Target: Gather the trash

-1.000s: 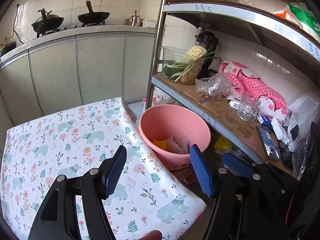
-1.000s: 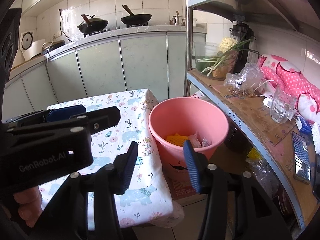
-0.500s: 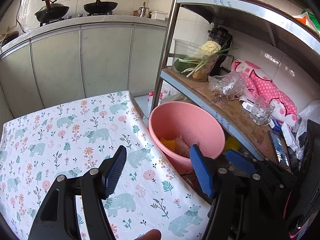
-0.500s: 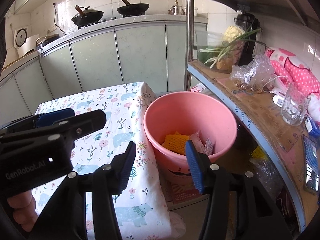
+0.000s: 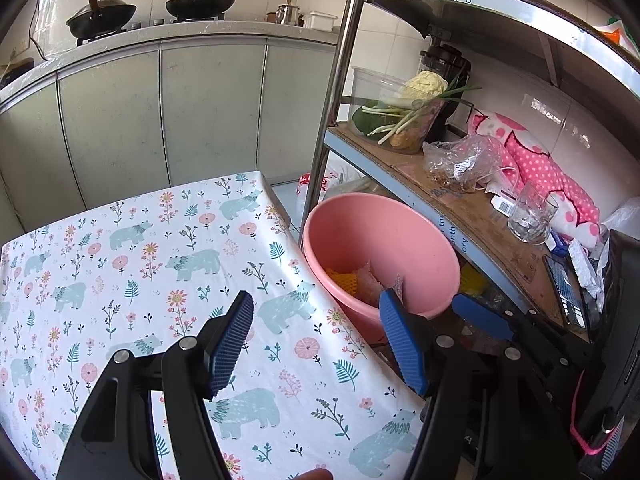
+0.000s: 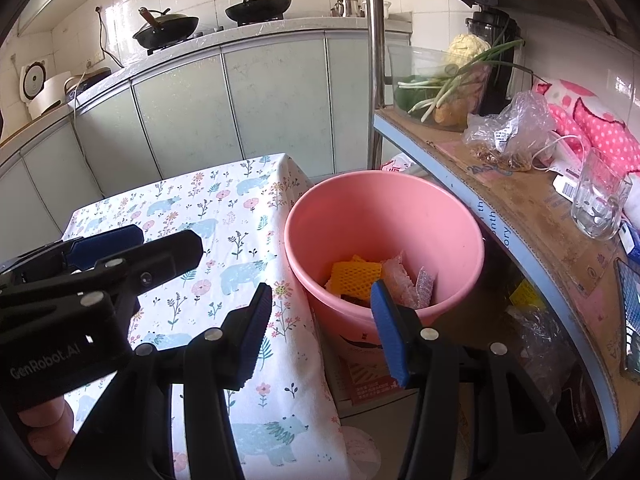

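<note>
A pink bucket [image 5: 400,236] [image 6: 384,208] stands on the floor between the table and a metal shelf. Inside it lie a yellow foam net [image 6: 356,276] [image 5: 340,280] and crumpled clear wrappers [image 6: 404,280] [image 5: 368,280]. My left gripper [image 5: 316,340] is open and empty over the table's right edge, just left of the bucket. My right gripper [image 6: 320,328] is open and empty, near the bucket's front rim. The left gripper's body [image 6: 100,276] shows at the left in the right wrist view.
The table carries a white cloth with bears and flowers [image 5: 140,260] [image 6: 224,216]. The metal shelf [image 5: 460,208] [image 6: 520,208] at the right holds a vegetable tub, a plastic bag, a glass mug and pink cloth. Kitchen cabinets [image 5: 160,112] with woks stand behind.
Both grippers have moved slightly closer over the table edge and bucket, so the bucket's contents show more fully. Both stay open and empty.
</note>
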### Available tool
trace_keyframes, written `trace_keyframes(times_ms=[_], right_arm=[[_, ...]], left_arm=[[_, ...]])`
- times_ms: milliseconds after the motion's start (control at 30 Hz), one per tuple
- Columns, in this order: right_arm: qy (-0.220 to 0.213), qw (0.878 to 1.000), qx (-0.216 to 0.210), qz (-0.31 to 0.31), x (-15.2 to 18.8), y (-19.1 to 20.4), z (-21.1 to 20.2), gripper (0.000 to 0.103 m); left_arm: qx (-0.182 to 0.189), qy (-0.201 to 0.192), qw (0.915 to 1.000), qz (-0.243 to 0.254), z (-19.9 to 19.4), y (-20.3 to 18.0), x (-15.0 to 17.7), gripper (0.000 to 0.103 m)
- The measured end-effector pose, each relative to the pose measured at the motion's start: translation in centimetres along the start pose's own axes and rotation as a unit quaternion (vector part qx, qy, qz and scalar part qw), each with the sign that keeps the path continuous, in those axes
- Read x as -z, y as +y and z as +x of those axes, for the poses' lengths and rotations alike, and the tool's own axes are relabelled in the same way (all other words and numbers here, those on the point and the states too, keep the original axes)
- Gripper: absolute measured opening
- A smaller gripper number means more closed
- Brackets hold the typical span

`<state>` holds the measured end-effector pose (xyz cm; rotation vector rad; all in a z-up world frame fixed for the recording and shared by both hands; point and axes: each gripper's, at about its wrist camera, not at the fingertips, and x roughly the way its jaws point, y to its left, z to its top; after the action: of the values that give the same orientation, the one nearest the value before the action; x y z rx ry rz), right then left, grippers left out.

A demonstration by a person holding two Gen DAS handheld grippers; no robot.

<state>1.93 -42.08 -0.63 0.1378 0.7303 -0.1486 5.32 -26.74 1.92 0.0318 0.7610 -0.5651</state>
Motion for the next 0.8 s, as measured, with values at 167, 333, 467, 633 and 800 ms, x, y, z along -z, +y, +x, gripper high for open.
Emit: trace_keyframes(times_ms=[167,333,467,633,800], right_arm=[[0.004,1.000,-0.001,0.002,0.12,0.06,0.15,0.052],[0.003,1.000,-0.002,0.002,0.17,0.14,0.10,0.052],[0.004,1.000,-0.002,0.000,0.25,0.27,0.09,0.052],[0.005,1.000,-0.001,0.000,0.31,0.35,0.09,0.052],[0.006,1.000,-0.001,-0.001,0.40,0.42,0.13,0.052]], left_arm=[[0.002,0.000,1.0000,0.003,0.04,0.06,0.10,0.065],[0.003,0.000,1.0000,0.003,0.03,0.04,0.14,0.065],[0.005,-0.002,1.0000,0.006,-0.18,-0.19,0.23,0.064],[0.007,-0.003,1.0000,0.005,-0.30,-0.23,0.26,0.064],[0.007,-0.004,1.0000,0.005,-0.33,-0.16,0.31,0.064]])
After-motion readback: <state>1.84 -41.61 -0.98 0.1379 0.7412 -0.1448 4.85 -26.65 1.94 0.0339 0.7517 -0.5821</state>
